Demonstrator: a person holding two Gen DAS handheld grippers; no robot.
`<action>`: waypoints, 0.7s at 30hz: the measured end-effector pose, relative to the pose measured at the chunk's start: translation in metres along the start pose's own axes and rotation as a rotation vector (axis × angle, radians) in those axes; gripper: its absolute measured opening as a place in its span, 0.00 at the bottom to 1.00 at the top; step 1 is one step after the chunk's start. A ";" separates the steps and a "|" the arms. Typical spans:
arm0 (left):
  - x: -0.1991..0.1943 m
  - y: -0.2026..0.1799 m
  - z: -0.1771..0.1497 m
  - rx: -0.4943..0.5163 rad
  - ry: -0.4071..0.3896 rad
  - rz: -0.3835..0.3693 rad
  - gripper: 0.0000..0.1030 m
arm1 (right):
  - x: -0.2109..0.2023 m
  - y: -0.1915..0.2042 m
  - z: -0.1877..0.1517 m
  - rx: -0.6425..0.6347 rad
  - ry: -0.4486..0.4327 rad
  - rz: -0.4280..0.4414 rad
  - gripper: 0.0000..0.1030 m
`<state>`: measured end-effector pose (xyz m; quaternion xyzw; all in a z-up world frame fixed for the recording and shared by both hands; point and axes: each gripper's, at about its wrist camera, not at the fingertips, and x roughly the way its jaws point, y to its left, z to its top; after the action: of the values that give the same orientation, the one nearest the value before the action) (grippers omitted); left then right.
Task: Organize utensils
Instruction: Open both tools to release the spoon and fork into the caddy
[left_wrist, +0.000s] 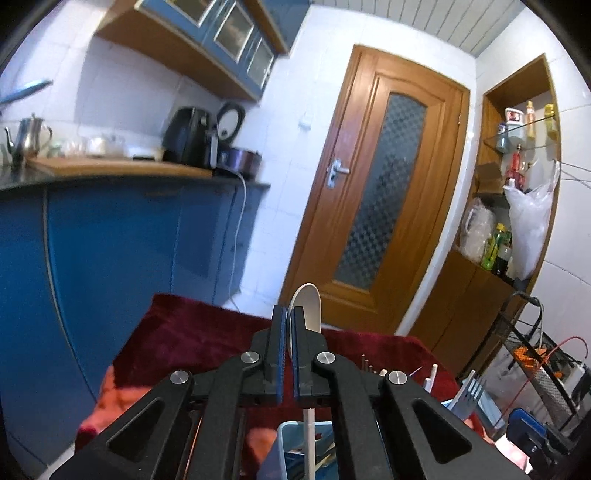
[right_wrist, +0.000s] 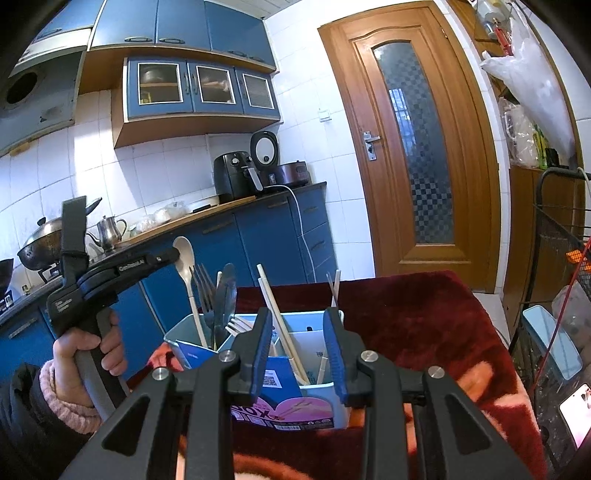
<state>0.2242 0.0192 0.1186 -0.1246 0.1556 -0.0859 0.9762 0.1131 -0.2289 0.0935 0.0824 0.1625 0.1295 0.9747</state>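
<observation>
A light-blue utensil holder (right_wrist: 325, 398) stands on a dark red blanket (right_wrist: 406, 314). Its left part holds a white spoon (right_wrist: 184, 254), a metal fork (right_wrist: 205, 288) and a dark utensil (right_wrist: 225, 291). Chopsticks (right_wrist: 273, 306) and white forks (right_wrist: 236, 325) lean further right. A hand (right_wrist: 85, 350) holds my left gripper (right_wrist: 173, 254), which is shut on the neck of the white spoon (left_wrist: 306, 306). The spoon's bowl rises past the left gripper (left_wrist: 288, 314) and its handle runs down into the holder (left_wrist: 286, 432). My right gripper (right_wrist: 299, 314) is open just in front of the holder's right part.
Blue kitchen cabinets (right_wrist: 258, 240) with a worktop run along the left, with an air fryer (right_wrist: 232, 177) and a kettle (right_wrist: 109, 227) on top. A wooden door (right_wrist: 413, 147) is behind the table. A black wire rack (right_wrist: 554, 240) stands at the right edge.
</observation>
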 end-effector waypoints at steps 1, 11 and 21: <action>-0.003 -0.001 -0.002 0.006 -0.013 0.007 0.02 | 0.000 0.001 -0.001 -0.002 0.001 0.001 0.31; -0.015 -0.002 -0.031 0.020 0.080 -0.028 0.05 | -0.009 0.004 0.001 0.007 0.002 0.014 0.32; -0.057 0.001 -0.037 -0.004 0.107 -0.044 0.23 | -0.039 0.016 0.004 0.016 -0.018 0.034 0.39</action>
<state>0.1592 0.0238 0.1005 -0.1249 0.2052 -0.1135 0.9641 0.0754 -0.2245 0.1117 0.0943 0.1531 0.1441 0.9731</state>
